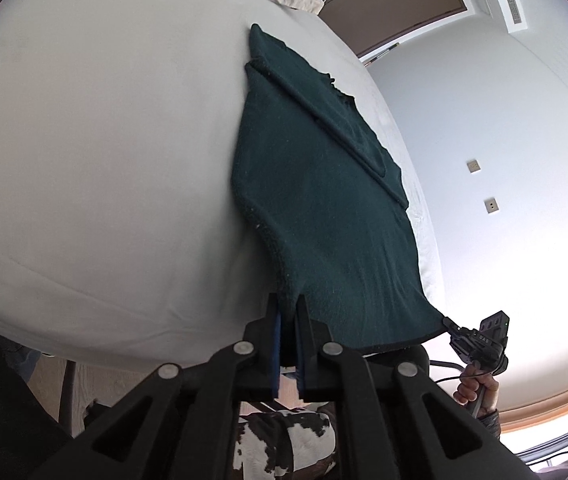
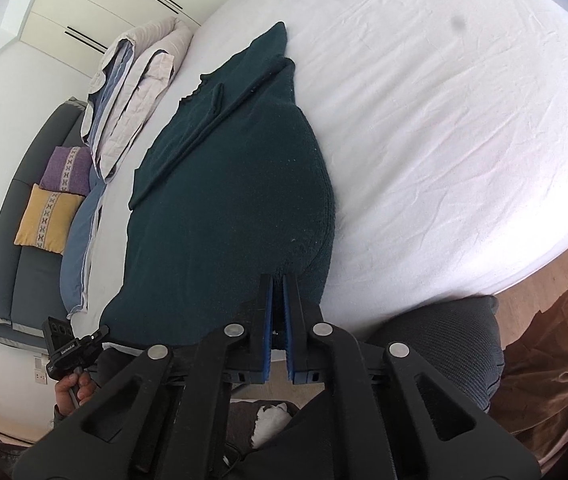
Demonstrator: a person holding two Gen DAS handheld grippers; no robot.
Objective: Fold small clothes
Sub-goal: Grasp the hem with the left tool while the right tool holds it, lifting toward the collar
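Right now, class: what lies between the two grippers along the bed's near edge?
Only the dark green garment: its near hem spans from left gripper to right gripper, each shut on a corner; left wrist view shows it.

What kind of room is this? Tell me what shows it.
Most likely a bedroom: a wide bed with a white sheet, a folded duvet at its far end, built-in wardrobe doors behind, and a dark green garment laid out for folding.

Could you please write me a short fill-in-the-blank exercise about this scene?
1. The dark green garment lies on a ____ bed sheet.
2. The left gripper is shut on the garment's near ____.
3. The right gripper is ____ on the same hem.
4. Beside the yellow cushion sits a ____ one.

Missing words: white; hem; shut; purple
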